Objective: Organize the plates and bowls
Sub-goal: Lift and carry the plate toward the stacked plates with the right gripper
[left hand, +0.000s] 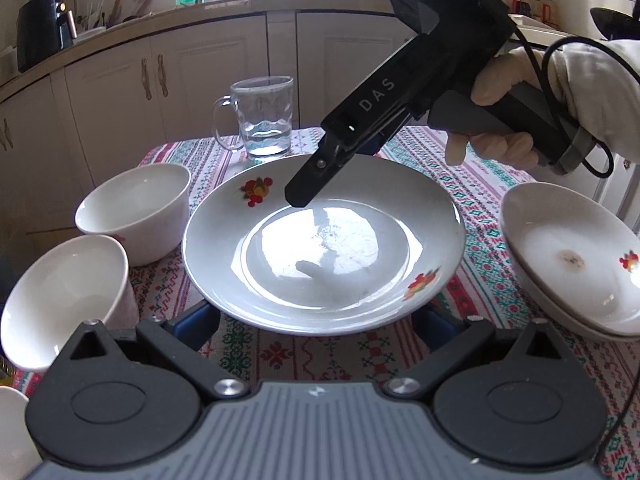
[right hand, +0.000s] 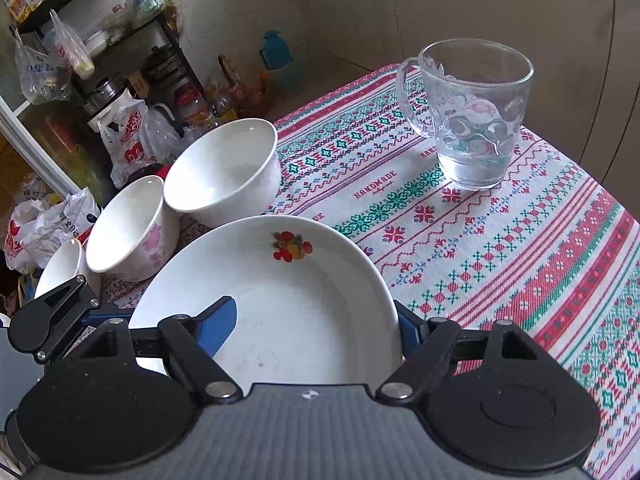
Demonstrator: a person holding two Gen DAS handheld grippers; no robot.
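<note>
A white deep plate with fruit prints (left hand: 324, 248) lies on the patterned tablecloth; it also shows in the right wrist view (right hand: 288, 312). My right gripper (right hand: 316, 320) straddles its far rim, one blue finger (right hand: 218, 324) inside the plate, the other outside, jaws apart; in the left wrist view its finger hangs over the plate (left hand: 308, 188). My left gripper (left hand: 316, 320) is open at the plate's near rim, fingers spread beside and partly under it. Two white bowls (left hand: 136, 212) (left hand: 64, 300) stand left. More white plates (left hand: 576, 268) sit stacked at right.
A glass mug (left hand: 264, 116) with a little water stands behind the plate, also in the right wrist view (right hand: 476, 112). A third small bowl (right hand: 64, 268) sits at the table's left edge. Kitchen cabinets (left hand: 200, 80) are behind; bags and shelves lie beyond the table.
</note>
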